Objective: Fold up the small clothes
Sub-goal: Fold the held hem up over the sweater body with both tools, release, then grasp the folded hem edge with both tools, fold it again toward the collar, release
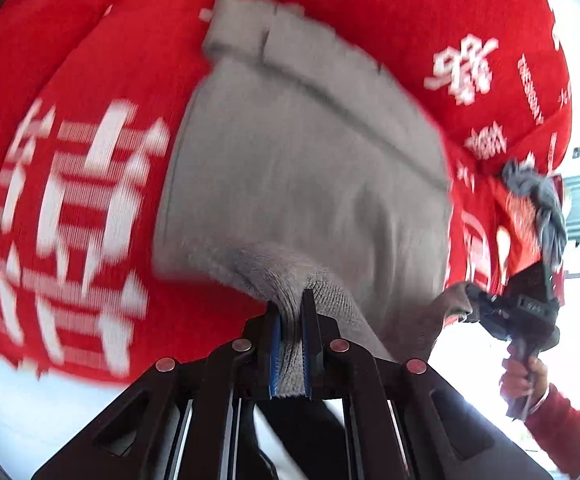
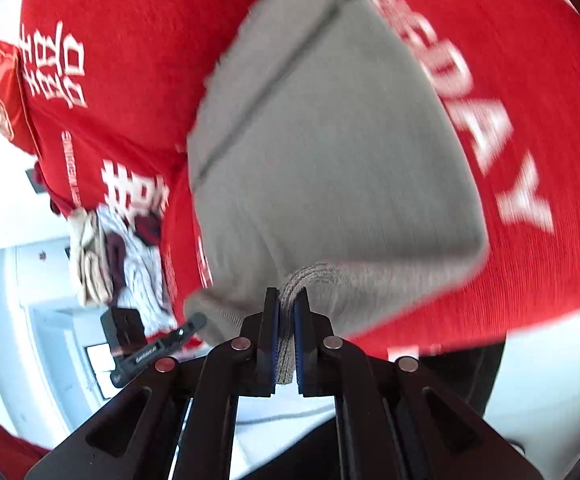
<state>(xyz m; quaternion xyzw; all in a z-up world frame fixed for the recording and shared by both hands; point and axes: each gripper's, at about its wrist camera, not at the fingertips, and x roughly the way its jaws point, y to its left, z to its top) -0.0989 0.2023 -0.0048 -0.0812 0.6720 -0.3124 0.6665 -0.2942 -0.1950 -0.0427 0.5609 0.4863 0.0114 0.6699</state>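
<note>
A small grey knit garment (image 1: pixel 302 168) hangs over a red cover with white characters (image 1: pixel 78 208). My left gripper (image 1: pixel 290 308) is shut on one bunched corner of its near edge. My right gripper (image 2: pixel 286 300) is shut on another corner of the same grey garment (image 2: pixel 330 152). The right gripper also shows in the left wrist view (image 1: pixel 490 304), held by a hand at the right. The left gripper shows in the right wrist view (image 2: pixel 162 344) at the lower left. The garment is stretched between both grippers and blurred by motion.
The red cover (image 2: pixel 530 100) fills most of both views. A dark grey cloth (image 1: pixel 538 208) lies at its right edge. A heap of white, beige and maroon clothes (image 2: pixel 118 256) lies at the left. White floor or wall (image 2: pixel 14 280) lies beyond.
</note>
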